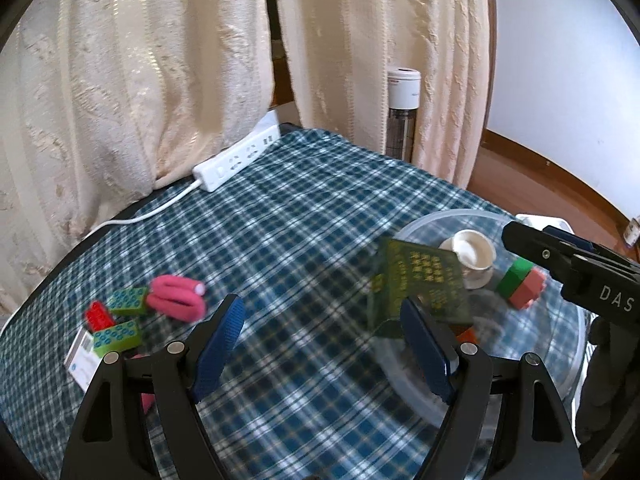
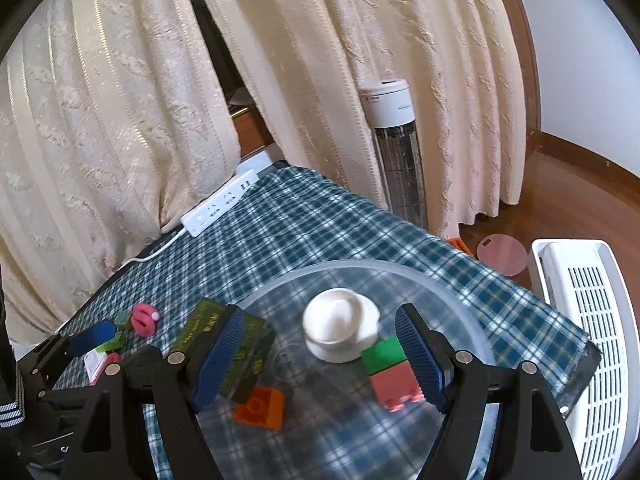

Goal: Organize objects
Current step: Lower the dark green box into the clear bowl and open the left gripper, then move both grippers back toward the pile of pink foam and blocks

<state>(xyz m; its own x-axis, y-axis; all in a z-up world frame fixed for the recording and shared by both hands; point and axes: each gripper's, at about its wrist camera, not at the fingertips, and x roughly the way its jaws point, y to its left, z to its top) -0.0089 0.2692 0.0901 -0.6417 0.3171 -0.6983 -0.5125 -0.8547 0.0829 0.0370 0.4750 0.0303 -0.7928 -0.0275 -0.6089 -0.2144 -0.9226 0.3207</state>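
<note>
My left gripper (image 1: 320, 344) is open over the checked cloth, with nothing between its blue pads. To its left lie a pink roller (image 1: 176, 296), two green bricks (image 1: 128, 300), a red brick (image 1: 98, 316) and a white card (image 1: 82, 364). My right gripper (image 2: 320, 344) is open above a clear round tray (image 2: 400, 270). On the tray are a white cup on a saucer (image 2: 340, 324), a green-and-pink block (image 2: 390, 368), an orange brick (image 2: 260, 404) and a dark green patterned packet (image 2: 236, 344). The packet (image 1: 424, 280) shows just past the left gripper's right finger.
A white power strip (image 1: 236, 156) with its cable lies at the table's far edge against cream curtains. A tower heater (image 2: 396, 148) stands behind the table. A white slatted appliance (image 2: 588, 320) is beside the table on the right, and a pink disc (image 2: 502, 254) lies on the floor.
</note>
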